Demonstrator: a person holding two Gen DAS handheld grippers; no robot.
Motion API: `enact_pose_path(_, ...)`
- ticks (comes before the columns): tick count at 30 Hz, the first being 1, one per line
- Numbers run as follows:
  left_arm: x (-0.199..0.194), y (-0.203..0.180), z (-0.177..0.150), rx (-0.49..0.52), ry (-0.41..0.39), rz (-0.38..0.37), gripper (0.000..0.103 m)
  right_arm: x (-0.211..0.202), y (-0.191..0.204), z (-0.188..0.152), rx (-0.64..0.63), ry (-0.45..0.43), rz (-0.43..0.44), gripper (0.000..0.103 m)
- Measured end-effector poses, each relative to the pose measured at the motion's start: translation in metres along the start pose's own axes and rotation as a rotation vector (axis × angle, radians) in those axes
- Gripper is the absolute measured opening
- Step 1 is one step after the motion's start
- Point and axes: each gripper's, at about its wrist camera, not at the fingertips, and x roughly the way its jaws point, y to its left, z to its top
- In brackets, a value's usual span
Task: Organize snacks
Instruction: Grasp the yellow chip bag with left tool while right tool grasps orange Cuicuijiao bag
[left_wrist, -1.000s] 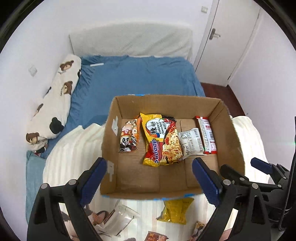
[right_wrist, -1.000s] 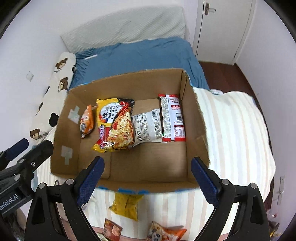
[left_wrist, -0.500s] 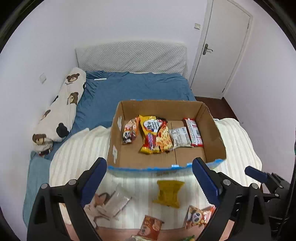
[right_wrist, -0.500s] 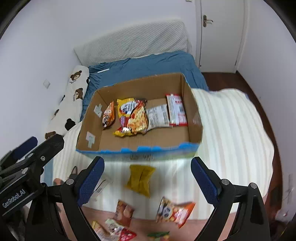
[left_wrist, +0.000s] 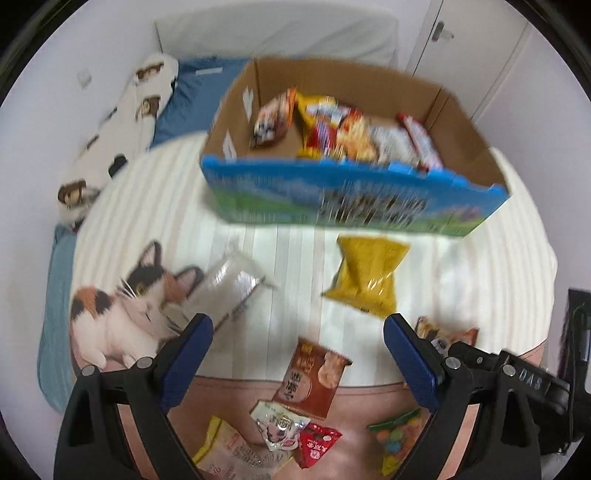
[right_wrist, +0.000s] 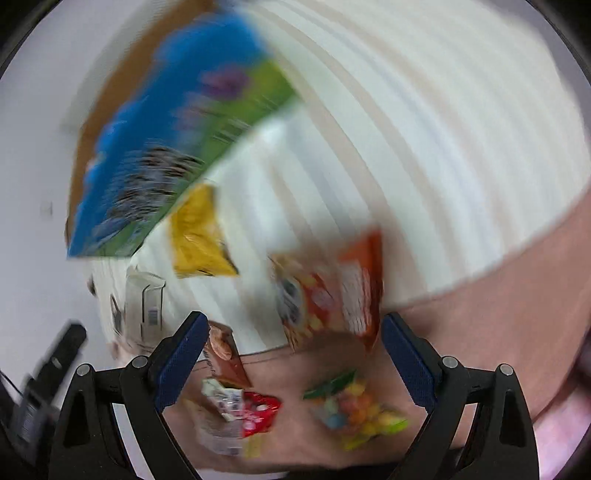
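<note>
A cardboard box with a blue and green printed front stands on the striped blanket and holds several snack packets. Loose snacks lie in front of it: a yellow bag, a brown packet, a red packet, a candy bag and a clear wrapper. My left gripper hangs open above the brown packet with nothing between its fingers. My right gripper is open too, over the orange snack bag and the candy bag. The right wrist view is blurred and rolled.
A cat print covers the blanket's left part. A bear-patterned pillow lies along the left wall on the blue sheet. A white door stands behind the box. The other gripper shows at the right edge of the left wrist view.
Both grippers have pulled back from over the box and dropped toward the loose snacks in front of it. The right one has also rolled. Both stayed open.
</note>
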Motion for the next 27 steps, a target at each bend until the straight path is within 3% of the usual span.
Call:
enact_pose_path(4,0.017,0.0,-0.003,-0.006,0.047,0.0,0.095,0.032,-0.035,-0.001,0.223,0.037,0.093,0.096)
enact_pose_path(5,0.02,-0.001,-0.002,-0.004,0.054,0.001,0.095,0.038,-0.041,0.001,0.263,0.034,0.105,0.092)
enact_pose_path(6,0.023,-0.002,0.0,0.0,0.058,0.003,0.095,0.042,-0.044,0.002,0.281,0.033,0.102,0.076)
enact_pose_path(7,0.025,-0.004,0.0,0.006,0.063,0.005,0.095,0.047,-0.044,0.005,0.283,0.035,0.092,0.074)
enact_pose_path(9,0.03,-0.007,0.003,0.013,0.078,-0.003,0.095,0.051,-0.04,0.009,0.24,0.04,0.073,0.073)
enact_pose_path(12,0.04,-0.014,0.006,0.032,0.109,-0.021,0.095,0.05,-0.022,0.018,0.05,0.06,-0.008,0.07)
enact_pose_path(17,0.059,-0.034,0.013,0.085,0.14,-0.027,0.095,0.033,0.022,0.031,-0.375,-0.001,-0.281,0.068)
enact_pose_path(19,0.069,-0.044,0.019,0.107,0.155,-0.027,0.095,0.033,0.039,0.03,-0.518,-0.004,-0.391,0.07)
enact_pose_path(20,0.073,-0.049,0.021,0.115,0.158,-0.027,0.095,0.034,0.045,0.029,-0.569,-0.008,-0.434,0.079)
enact_pose_path(21,0.079,-0.054,0.025,0.127,0.165,-0.024,0.095,0.033,0.049,0.028,-0.587,-0.017,-0.451,0.09)
enact_pose_path(22,0.083,-0.058,0.027,0.133,0.171,-0.018,0.095,0.03,0.05,0.028,-0.577,-0.029,-0.434,0.093)
enact_pose_path(25,0.1,-0.068,0.036,0.144,0.195,-0.012,0.095,0.022,0.044,0.028,-0.455,-0.056,-0.355,0.094)
enact_pose_path(27,0.115,-0.075,0.041,0.157,0.22,-0.003,0.095,0.016,0.03,0.03,-0.302,-0.094,-0.281,0.094)
